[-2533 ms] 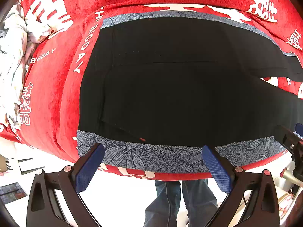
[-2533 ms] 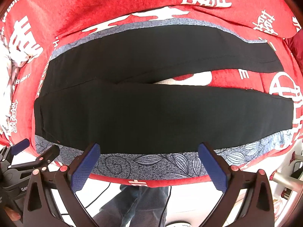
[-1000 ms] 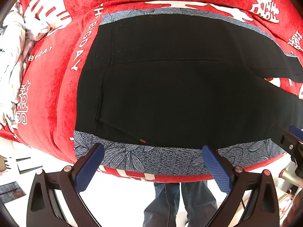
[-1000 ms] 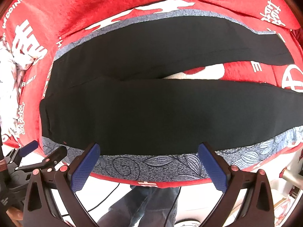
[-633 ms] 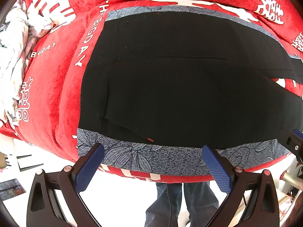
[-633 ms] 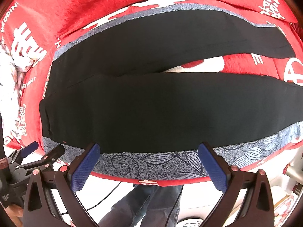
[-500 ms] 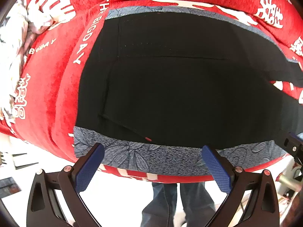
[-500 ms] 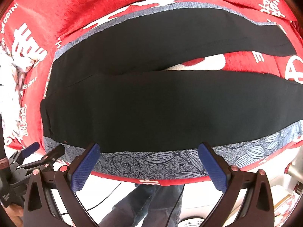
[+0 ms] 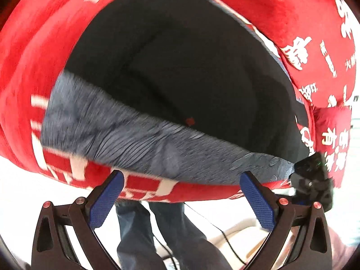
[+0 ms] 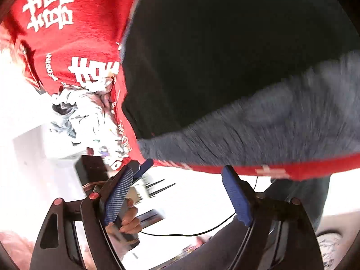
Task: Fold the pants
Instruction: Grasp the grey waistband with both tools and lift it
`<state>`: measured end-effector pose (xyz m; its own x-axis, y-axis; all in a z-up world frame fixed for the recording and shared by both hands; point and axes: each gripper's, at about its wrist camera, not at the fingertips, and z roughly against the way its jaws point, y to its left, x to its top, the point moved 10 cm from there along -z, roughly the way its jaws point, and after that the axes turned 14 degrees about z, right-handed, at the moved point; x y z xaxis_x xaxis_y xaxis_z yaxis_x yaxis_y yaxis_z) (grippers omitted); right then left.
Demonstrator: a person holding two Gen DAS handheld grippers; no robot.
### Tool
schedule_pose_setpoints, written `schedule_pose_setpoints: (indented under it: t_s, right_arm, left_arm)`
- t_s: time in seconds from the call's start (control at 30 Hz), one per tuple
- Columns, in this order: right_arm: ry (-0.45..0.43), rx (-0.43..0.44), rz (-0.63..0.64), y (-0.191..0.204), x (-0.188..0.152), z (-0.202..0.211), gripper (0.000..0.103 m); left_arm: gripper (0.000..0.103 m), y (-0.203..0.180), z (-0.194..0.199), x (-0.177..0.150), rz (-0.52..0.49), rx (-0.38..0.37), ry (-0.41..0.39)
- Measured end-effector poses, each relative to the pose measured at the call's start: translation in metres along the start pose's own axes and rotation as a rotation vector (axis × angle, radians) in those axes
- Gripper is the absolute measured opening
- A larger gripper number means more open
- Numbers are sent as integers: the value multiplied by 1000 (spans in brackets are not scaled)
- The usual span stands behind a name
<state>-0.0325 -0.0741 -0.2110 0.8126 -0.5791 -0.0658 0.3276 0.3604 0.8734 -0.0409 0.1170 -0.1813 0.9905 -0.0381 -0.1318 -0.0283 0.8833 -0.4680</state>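
Black pants (image 9: 180, 63) lie flat on a grey patterned cloth (image 9: 139, 139) over a red blanket (image 9: 315, 22). My left gripper (image 9: 180, 200) is open and empty, just off the near edge of the bed. My right gripper (image 10: 177, 193) is open and empty too, below the bed edge, with the pants (image 10: 225, 56) above it. The right gripper's tip shows at the right in the left wrist view (image 9: 312, 175). Both views are blurred and tilted.
A crumpled white patterned fabric (image 10: 85, 117) lies at the bed's left end. The person's jeans-clad legs (image 9: 157, 229) stand in front of the bed. A black cable (image 10: 191, 231) trails over the white floor below the right gripper.
Both views have swung and tilted sharply. The left gripper now looks toward the right end of the bed, the right gripper toward the left end. Both jaws stay open.
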Motion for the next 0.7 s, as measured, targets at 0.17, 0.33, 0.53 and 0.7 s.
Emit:
schedule_pose_setpoints:
  t_s: [0.17,0.33,0.53,0.7]
  right_arm:
    - [-38,62,-9,-13,1,-9,84]
    - [-74,104,23,-5,14,-8,84]
    - [-154,174,72,21,31,4,84]
    - [-141,122,35,0,17,0,84]
  left_arm:
    - [103,14,-20,2,52,-56,14]
    - [103,6,-8,7,71,-124,-17]
    - [103,-9,-6,23,58,-153,-55]
    - [99,-5,-14,23,59,-93,-74]
